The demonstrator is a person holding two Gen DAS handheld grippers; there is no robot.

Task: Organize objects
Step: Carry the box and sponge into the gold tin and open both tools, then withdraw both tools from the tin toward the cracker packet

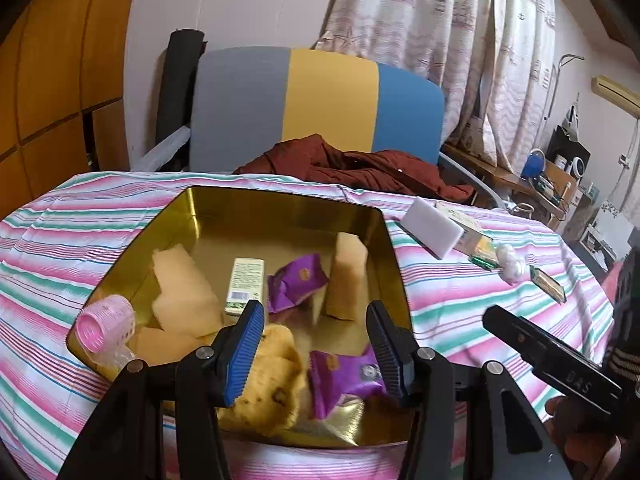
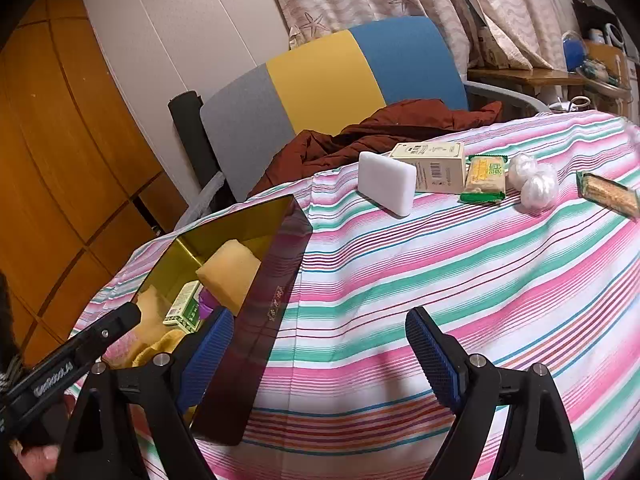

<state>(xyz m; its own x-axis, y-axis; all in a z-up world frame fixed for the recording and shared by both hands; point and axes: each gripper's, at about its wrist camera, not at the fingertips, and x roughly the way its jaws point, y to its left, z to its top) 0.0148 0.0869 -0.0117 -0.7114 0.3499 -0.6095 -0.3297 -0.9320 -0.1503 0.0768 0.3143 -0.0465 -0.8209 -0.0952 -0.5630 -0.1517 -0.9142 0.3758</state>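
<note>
While left gripper [image 1: 316,340] gapes — tin [image 1: 280,208] beneath.

Left wrist view: close above the near rim of the gold tin [image 1: 192,216], looking down into it toward the striped chair [image 1: 320,100]; right wrist view: low over the desk just right of the tin [image 2: 264,320], facing likewise; both share tin, chair, white sponge [image 2: 386,182].
</note>
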